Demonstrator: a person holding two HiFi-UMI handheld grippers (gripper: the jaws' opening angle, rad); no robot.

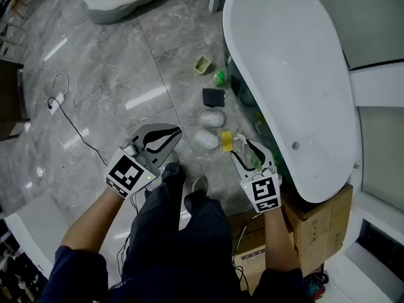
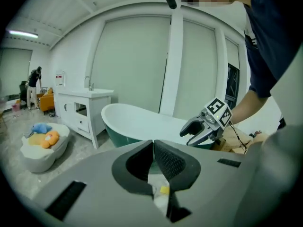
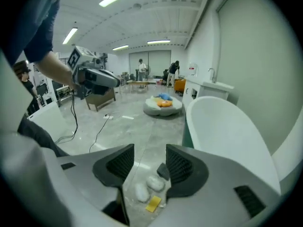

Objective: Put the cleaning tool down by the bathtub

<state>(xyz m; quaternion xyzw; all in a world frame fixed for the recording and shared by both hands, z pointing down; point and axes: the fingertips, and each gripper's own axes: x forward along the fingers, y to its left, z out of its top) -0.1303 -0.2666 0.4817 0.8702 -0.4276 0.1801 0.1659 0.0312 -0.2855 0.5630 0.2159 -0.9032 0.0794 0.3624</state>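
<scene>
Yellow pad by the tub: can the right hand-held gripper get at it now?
Probably yes: the yellow pad lies uncovered on the floor below the open, empty right hand-held gripper, though well beneath it.

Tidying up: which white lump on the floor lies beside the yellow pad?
The white lump farther from the black square; the other lump lies beside it.

Left hand-held gripper (image 2: 153, 145), jaws together, white bathtub (image 2: 142, 120) beyond
</scene>
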